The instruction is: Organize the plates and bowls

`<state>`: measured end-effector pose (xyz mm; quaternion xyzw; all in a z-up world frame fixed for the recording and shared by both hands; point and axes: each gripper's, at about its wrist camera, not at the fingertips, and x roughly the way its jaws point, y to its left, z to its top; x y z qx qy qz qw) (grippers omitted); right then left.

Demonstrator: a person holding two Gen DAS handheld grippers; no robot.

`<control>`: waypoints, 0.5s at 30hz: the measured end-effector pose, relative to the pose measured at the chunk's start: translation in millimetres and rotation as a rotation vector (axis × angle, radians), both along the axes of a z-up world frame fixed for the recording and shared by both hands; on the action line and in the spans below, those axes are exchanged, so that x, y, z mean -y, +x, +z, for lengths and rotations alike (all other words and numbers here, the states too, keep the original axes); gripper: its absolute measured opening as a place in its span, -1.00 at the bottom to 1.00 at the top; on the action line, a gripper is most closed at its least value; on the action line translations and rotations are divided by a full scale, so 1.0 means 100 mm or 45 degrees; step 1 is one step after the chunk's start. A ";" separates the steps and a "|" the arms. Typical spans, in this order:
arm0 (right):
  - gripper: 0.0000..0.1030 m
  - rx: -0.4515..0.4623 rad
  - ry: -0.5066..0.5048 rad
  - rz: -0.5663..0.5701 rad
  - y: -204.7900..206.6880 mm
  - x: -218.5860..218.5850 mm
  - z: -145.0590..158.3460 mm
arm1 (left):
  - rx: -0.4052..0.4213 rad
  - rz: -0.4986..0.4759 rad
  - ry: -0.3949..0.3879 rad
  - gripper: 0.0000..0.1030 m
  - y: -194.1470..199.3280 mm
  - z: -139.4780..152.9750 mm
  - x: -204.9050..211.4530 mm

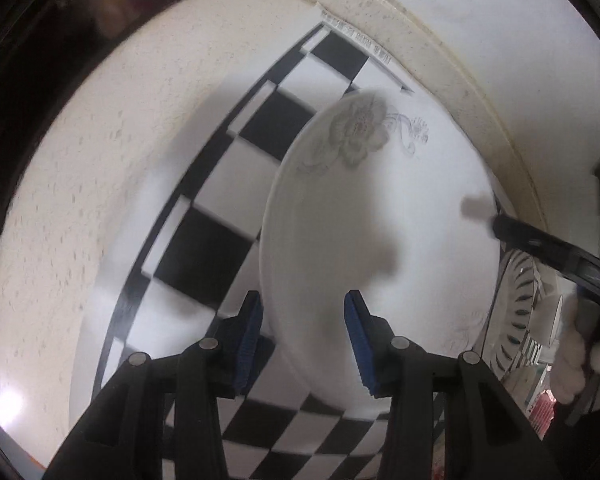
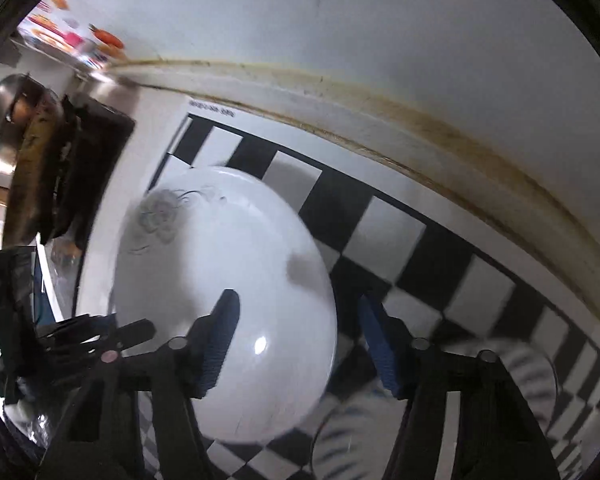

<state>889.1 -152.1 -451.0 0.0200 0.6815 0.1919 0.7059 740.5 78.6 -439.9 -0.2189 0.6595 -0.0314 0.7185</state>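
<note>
You are hovering both grippers, left gripper (image 1: pixel 304 344) and right gripper (image 2: pixel 296 344), fingers spread and pinching nothing, over the flowered plate (image 1: pixel 380 220) lying on the checkered surface (image 1: pixel 204 248); the striped bowl (image 2: pixel 512 372) beside it is waiting unstacked.

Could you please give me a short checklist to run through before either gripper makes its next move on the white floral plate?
1. White floral plate lies flat on the checkered mat: ok.
2. Plate surface free of other dishes: ok.
3. Left gripper jaws apart, straddling the plate's rim, pads not pressing: ok.
4. Right gripper jaws apart, nothing between the pads: ok.
5. Striped dish apart from the plate: cannot tell, the edges blur together.
6. Clear space between the two grippers: cannot tell, they sit close over the same plate.
</note>
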 end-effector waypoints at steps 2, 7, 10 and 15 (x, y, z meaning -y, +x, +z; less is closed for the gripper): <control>0.02 -0.036 -0.023 0.026 0.09 -0.06 -0.12 | 0.005 -0.019 0.003 -0.23 0.05 -0.03 0.03; -0.36 -0.043 -0.063 0.055 0.12 -0.14 -0.17 | 0.021 -0.044 0.035 -0.28 0.14 -0.09 0.07; -0.42 -0.023 -0.082 0.063 0.09 -0.15 -0.15 | 0.036 -0.055 0.075 -0.28 0.18 -0.09 0.11; -0.53 -0.043 -0.014 0.037 0.00 -0.07 -0.21 | 0.030 -0.047 0.083 -0.28 0.24 -0.14 0.04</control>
